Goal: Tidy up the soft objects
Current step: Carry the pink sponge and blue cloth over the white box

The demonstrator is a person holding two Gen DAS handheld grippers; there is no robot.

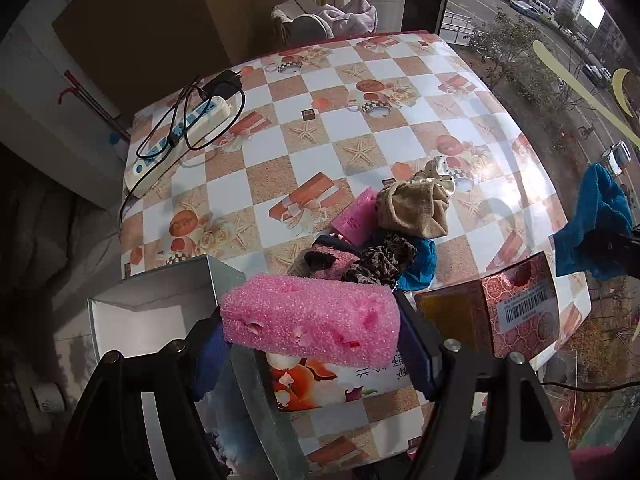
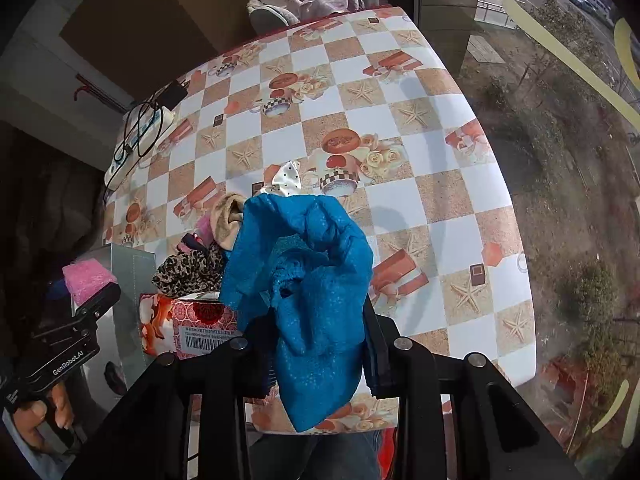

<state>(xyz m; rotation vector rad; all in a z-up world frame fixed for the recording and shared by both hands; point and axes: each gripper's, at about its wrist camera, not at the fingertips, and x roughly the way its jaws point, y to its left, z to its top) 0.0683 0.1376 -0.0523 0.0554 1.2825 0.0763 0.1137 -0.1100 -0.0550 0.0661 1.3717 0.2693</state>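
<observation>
My left gripper [image 1: 312, 344] is shut on a pink sponge [image 1: 312, 316] and holds it above the edge of an open silver box [image 1: 160, 296]. My right gripper [image 2: 320, 344] is shut on a blue cloth [image 2: 312, 280], lifted above the table; the cloth also shows in the left wrist view [image 1: 592, 232]. A pile of soft things lies mid-table: a beige cloth [image 1: 412, 208], a leopard-print cloth [image 1: 384, 260], a second pink sponge [image 1: 356, 216], a dotted white bow [image 1: 436, 172] and a blue cloth [image 1: 420, 268].
A red patterned box [image 1: 512, 308] with a barcode stands to the right of the silver box. A white power strip [image 1: 180, 140] with black cables lies at the far left of the checkered table [image 1: 360, 120]. A window is to the right.
</observation>
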